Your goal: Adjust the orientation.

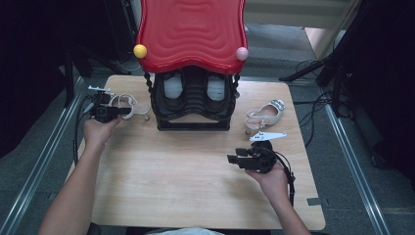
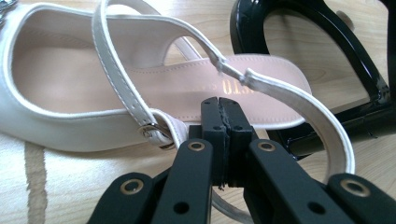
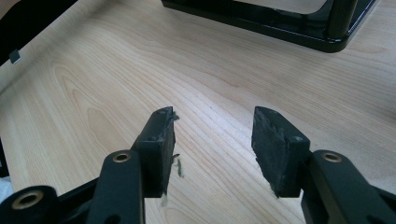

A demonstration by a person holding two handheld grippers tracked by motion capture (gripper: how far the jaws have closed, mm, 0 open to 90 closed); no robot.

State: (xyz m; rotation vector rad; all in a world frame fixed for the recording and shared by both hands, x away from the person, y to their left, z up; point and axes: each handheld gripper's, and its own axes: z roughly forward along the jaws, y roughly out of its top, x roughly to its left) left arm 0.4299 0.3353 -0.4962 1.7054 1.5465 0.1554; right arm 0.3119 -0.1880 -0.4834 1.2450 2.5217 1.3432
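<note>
On the left side of the wooden table (image 1: 195,171), the left hand-held gripper (image 1: 128,110) lies at a white sandal (image 1: 131,105), which rests on the table just beside the black base of the shoe rack (image 1: 193,105). From the left gripper view, its two black jaws are pressed fully together, and a thin white strap (image 2: 327,121) of the sandal (image 2: 70,79) curves around the closed tips. I cannot tell for sure if the strap is pinched between the pads or only passes close behind them. The sandal lies with its beige insole turned up toward the camera, and its small metal buckle (image 2: 152,132) is just left of the jaws. The black frame of the rack (image 2: 327,56) stands just behind the sandal on the right of that view.

The right hand-held gripper (image 1: 234,160) is held low over the table near the front right, well apart from the rack. Its jaws stand wide apart with nothing between them; in the right gripper view only bare wood (image 3: 210,84) shows between the two pads (image 3: 159,140). A second white sandal (image 1: 264,114) lies on the table to the right of the rack, near this gripper but not touching it. The rack has a red wavy top (image 1: 191,29) with a yellow ball (image 1: 140,51) on one corner and a pink ball (image 1: 242,53) on the other.
</note>
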